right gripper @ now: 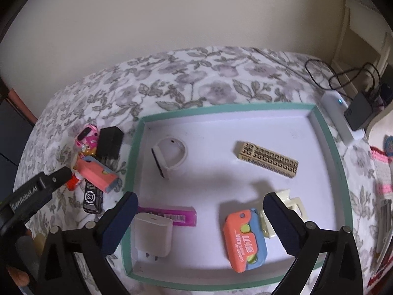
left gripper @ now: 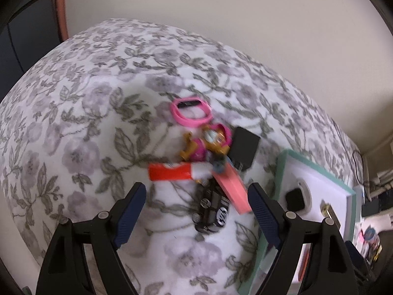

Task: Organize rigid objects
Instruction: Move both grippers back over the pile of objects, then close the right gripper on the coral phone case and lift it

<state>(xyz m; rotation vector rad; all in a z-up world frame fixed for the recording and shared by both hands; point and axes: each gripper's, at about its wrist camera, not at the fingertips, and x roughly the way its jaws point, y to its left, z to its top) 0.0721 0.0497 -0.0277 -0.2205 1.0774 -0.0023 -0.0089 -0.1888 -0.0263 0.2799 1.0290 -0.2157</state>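
Clutter lies in a heap on the floral cover (left gripper: 98, 78), centre of the left wrist view: a pink band (left gripper: 190, 113) at the top, a pink-and-orange toy (left gripper: 208, 145) below it, a black block (left gripper: 244, 150) to its right, a red-and-white tube (left gripper: 176, 170) lower left, a coral case (left gripper: 233, 189) slanting down to the right, and a black toy car (left gripper: 212, 209) under the case's near end. The left gripper (left gripper: 196, 211) hangs over the car with its jaws spread wide; nothing sits between the pads, and the right-hand pad is just beside the coral case.

At the right edge of that view runs the green rim of the tray (left gripper: 278, 172).

In the right wrist view the tray (right gripper: 245, 107) fills the centre. Inside it lie a white band (right gripper: 169, 157) upper left, a patterned beige bar (right gripper: 269, 159) upper right, a magenta box (right gripper: 169, 216) lower left with a white charger (right gripper: 152, 236) overlapping its near end, an orange-and-blue case (right gripper: 245, 238) lower centre, and a cream clip (right gripper: 292, 204) just right of it. The right gripper (right gripper: 199, 223) hangs above the tray floor, fingers fully apart and empty, with the orange-and-blue case lying between them, untouched.

A white power bank (right gripper: 340, 115) and a dark adapter (right gripper: 359, 114) with cables sit outside the tray, upper right.
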